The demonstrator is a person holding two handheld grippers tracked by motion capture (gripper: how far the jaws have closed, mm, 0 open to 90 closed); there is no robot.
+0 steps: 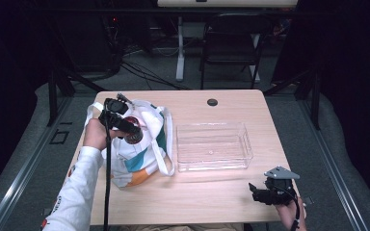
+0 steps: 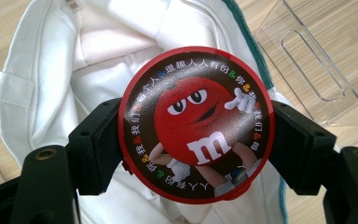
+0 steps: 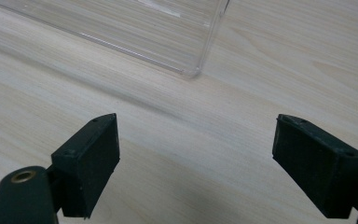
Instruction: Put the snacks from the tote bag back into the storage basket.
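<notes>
Where the high view blurs it, left claw [image 2: 196, 140] clamps red candy tin [image 2: 196, 123] over tote bag [image 2: 121, 46], right claw [image 3: 196, 163] wide open, empty

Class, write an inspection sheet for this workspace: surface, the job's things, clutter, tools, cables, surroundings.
Surface: pale wooden table, dark round plug near its far edge.
Job's things: round red candy tin held above the open white tote bag; clear plastic bin to the right of the bag, nothing inside.
Clutter: nothing seen.
Tools: left tool shut on the tin's rim; right tool open, nothing between its jaws, over bare table.
Cables: black cable trailing from the left tool; more on the floor behind.
Surroundings: folding chair, dark curtains.
</notes>
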